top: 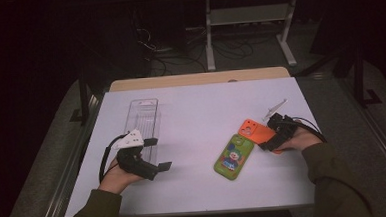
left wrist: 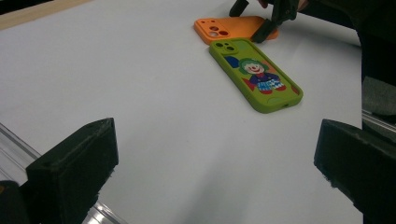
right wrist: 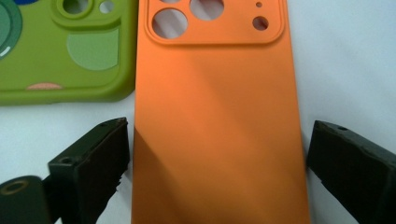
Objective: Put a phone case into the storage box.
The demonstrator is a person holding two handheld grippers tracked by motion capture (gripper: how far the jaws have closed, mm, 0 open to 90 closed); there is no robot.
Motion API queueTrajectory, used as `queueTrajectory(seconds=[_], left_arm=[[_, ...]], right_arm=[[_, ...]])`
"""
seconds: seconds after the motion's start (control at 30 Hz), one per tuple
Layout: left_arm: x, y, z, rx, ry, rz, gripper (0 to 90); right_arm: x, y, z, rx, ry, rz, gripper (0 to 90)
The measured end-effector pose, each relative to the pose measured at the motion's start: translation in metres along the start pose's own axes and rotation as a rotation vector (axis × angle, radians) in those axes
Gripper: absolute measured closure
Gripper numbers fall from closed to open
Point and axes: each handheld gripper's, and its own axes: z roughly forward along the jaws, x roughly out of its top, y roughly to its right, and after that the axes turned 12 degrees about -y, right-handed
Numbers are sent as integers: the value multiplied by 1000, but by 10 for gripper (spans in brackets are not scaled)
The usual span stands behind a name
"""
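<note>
A: Where was the orange phone case [top: 254,130] seen?

B: It was laid flat on the white table [top: 196,118], its corner touching the green clown case [top: 233,157]. The right gripper [top: 273,140] was lowered over its near end, jaws spread wide, one on either side; whether the left pad touched its edge could not be told.

A: And the left gripper [top: 153,153]?

B: It was held well apart, beside a clear plastic tray [top: 144,116], jaws wide with nothing between.

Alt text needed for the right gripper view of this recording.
An orange phone case lies camera-cutout end away between the right gripper's two open black jaws, which straddle its near end without clearly pressing it. A green phone case lies alongside at upper left, on the white table.
</note>
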Motion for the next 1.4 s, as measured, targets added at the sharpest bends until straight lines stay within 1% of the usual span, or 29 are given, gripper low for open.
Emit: queueTrajectory(seconds=[0.07, 0.27, 0.33, 0.43, 0.5, 0.53, 0.6, 0.63, 0.7, 0.77, 0.83, 0.87, 0.9, 0.97, 1.0, 1.03, 1.13, 1.27, 1.37, 1.4], left_arm=[[0, 0, 0, 1, 0, 0, 0], [0, 0, 0, 5, -5, 11, 0], [1, 0, 0, 6, -5, 11, 0], [1, 0, 0, 5, -7, 9, 0], [2, 0, 1, 3, -7, 10, 0], [2, 0, 1, 0, -3, 3, 0], [2, -1, 0, 3, -9, 2, 0], [3, -2, 1, 6, -4, 2, 0], [4, -1, 1, 5, 5, -5, 0], [6, -2, 1, 0, -4, 6, 0], [8, -1, 2, -5, -7, 13, 0], [9, -1, 2, -10, -17, 18, 0], [11, -1, 4, -19, -19, 16, 0], [15, -1, 6, -20, -21, 22, 0], [18, 0, 7, -22, -24, 23, 0], [20, 1, 9, -28, -28, 24, 0], [29, 2, 13, -41, -46, 52, 0], [40, 2, 16, -37, -46, 70, 0], [48, 4, 19, -44, -45, 82, 0], [50, 4, 21, -46, -51, 93, 0]], right_arm=[[-1, 0, -1, 9, -1, 1, 82], [-4, 1, -1, 8, 7, -4, 117], [-4, 2, -2, 11, 6, -5, 143], [-5, 1, -3, 13, 9, 6, 147], [-5, 2, -3, 13, 8, 4, 148], [-5, 2, -3, 15, 13, 6, 150], [-5, 3, -4, 25, 18, 16, 150], [-5, 3, -4, 25, 18, 16, 150], [-6, 4, -4, 22, 20, 22, 151], [-6, 7, -7, 3, 22, 37, 151], [-6, 8, -8, 1, 29, 42, 151], [-6, 9, -10, -1, 32, 46, 152], [-7, 10, -12, 1, 37, 47, 152], [-5, 10, -16, -6, 41, 46, 152], [-3, 11, -21, -10, 43, 30, 151], [-3, 11, -21, -10, 43, 30, 151], [0, 9, -27, -4, 53, 15, 152], [5, 6, -32, 5, 50, -12, 152], [10, 3, -34, 14, 54, -32, 152], [12, 2, -35, 15, 55, -37, 153]])
